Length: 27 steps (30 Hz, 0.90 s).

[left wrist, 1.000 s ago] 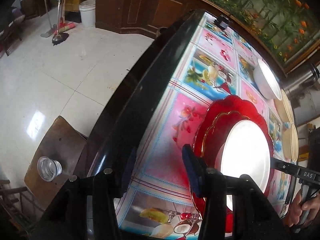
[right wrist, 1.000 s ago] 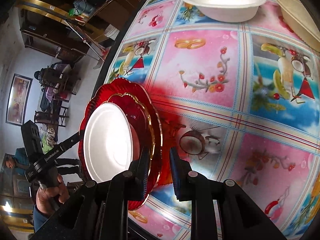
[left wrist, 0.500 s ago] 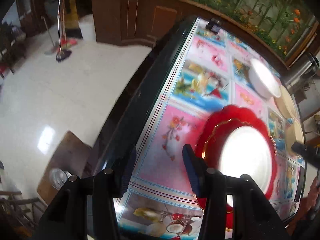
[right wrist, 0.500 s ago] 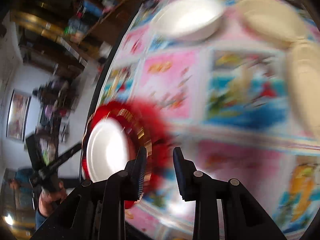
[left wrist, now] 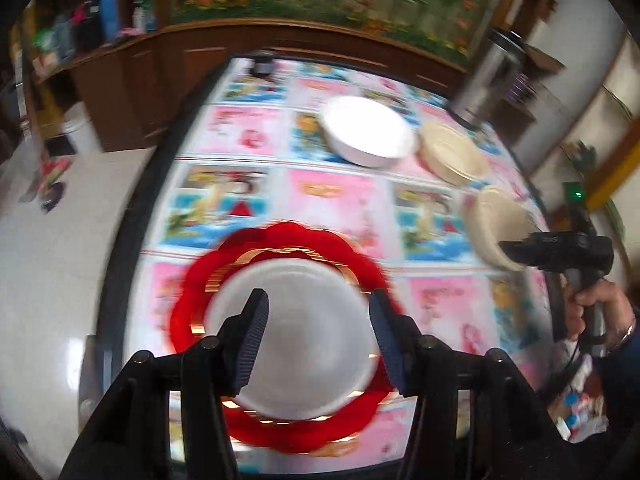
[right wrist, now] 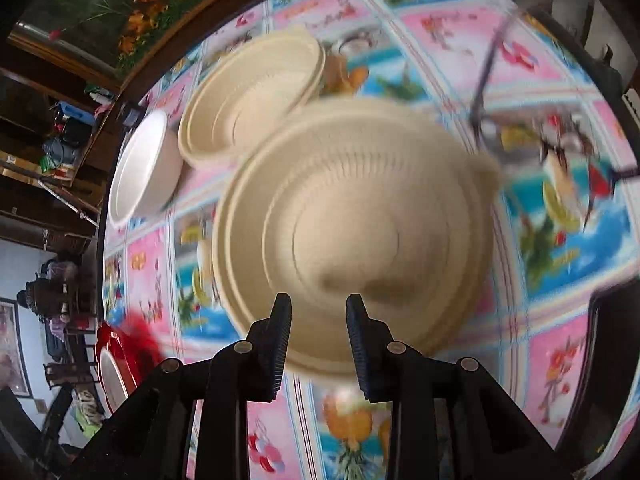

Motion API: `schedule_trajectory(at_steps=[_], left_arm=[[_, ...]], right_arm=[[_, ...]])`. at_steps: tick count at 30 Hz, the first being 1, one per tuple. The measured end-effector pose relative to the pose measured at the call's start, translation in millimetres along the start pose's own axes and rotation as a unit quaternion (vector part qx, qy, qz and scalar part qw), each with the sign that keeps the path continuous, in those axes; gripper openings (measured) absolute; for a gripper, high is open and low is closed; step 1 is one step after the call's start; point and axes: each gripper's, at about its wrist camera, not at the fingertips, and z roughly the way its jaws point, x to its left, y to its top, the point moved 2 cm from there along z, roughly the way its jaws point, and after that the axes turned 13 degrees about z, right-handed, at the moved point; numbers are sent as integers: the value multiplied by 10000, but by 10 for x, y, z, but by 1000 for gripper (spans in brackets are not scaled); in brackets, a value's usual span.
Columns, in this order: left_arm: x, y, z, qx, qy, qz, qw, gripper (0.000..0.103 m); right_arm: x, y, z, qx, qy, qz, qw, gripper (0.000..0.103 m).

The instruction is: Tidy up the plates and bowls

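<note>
A white plate (left wrist: pixel 296 344) lies on a red scalloped plate (left wrist: pixel 200 280) near the table's front edge. My left gripper (left wrist: pixel 318 304) hovers above them, its jaws opening with nothing between them. Farther back stand a white bowl (left wrist: pixel 368 136) and two beige bowls (left wrist: pixel 452 152) (left wrist: pixel 496 228). In the right wrist view my right gripper (right wrist: pixel 318 312) hangs open over the near beige bowl (right wrist: pixel 360 220), gripping nothing. Behind it are the second beige bowl (right wrist: pixel 252 100) and the white bowl (right wrist: pixel 140 172). The red plate (right wrist: pixel 116 344) shows at the lower left.
A metal canister (left wrist: pixel 492 68) stands at the table's far right corner and a small dark object (left wrist: pixel 262 64) at the far edge. The patterned tablecloth (left wrist: pixel 336 196) has a dark table rim (left wrist: pixel 136 208) on the left, with white floor beyond. A person's hand (left wrist: pixel 596 304) holds the right gripper's handle.
The left gripper swung from the table's left edge to above the red and white plates and rose. The right gripper left the red plate and moved over the near beige bowl.
</note>
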Motion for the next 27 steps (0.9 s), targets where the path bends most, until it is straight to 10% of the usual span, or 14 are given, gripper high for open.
schedule_trajectory(at_steps=[9, 17, 27], left_arm=[[-732, 146, 327, 254, -808, 660, 9942, 51], [-1157, 239, 630, 583, -1354, 787, 9859, 51], [-1588, 370, 1051, 945, -1281, 1206, 9799, 51]], right_arm=[[117, -909, -73, 747, 595, -257, 9951, 34], [-368, -777, -801, -776, 560, 297, 9950, 34], [-756, -807, -653, -602, 422, 443, 9963, 34]])
